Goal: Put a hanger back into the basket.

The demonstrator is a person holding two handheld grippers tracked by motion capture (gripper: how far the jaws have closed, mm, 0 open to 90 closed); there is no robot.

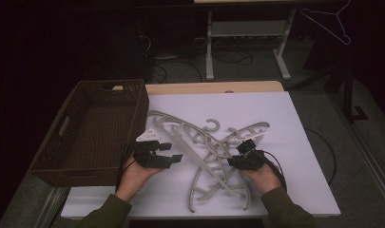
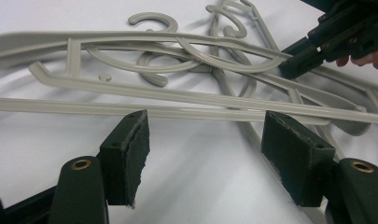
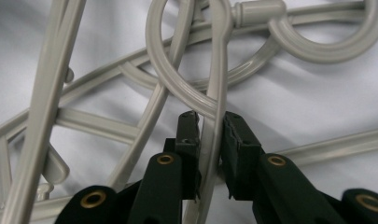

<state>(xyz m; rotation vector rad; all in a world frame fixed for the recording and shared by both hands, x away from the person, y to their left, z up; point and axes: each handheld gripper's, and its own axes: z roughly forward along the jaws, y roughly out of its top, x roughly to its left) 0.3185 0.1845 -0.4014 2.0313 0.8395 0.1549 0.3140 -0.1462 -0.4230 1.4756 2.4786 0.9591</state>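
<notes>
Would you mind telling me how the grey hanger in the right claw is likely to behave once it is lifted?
The hanger looks like thin moulded plastic, so probably stiff and light. It lies tangled with the other hangers, so it may drag them along. The right claw grips a narrow bar, so the hanger might swing or twist.

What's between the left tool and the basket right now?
Nothing: in the high view the left tool sits just right of the basket, with no hanger between them. The hangers lie on the tool's other side.
</notes>
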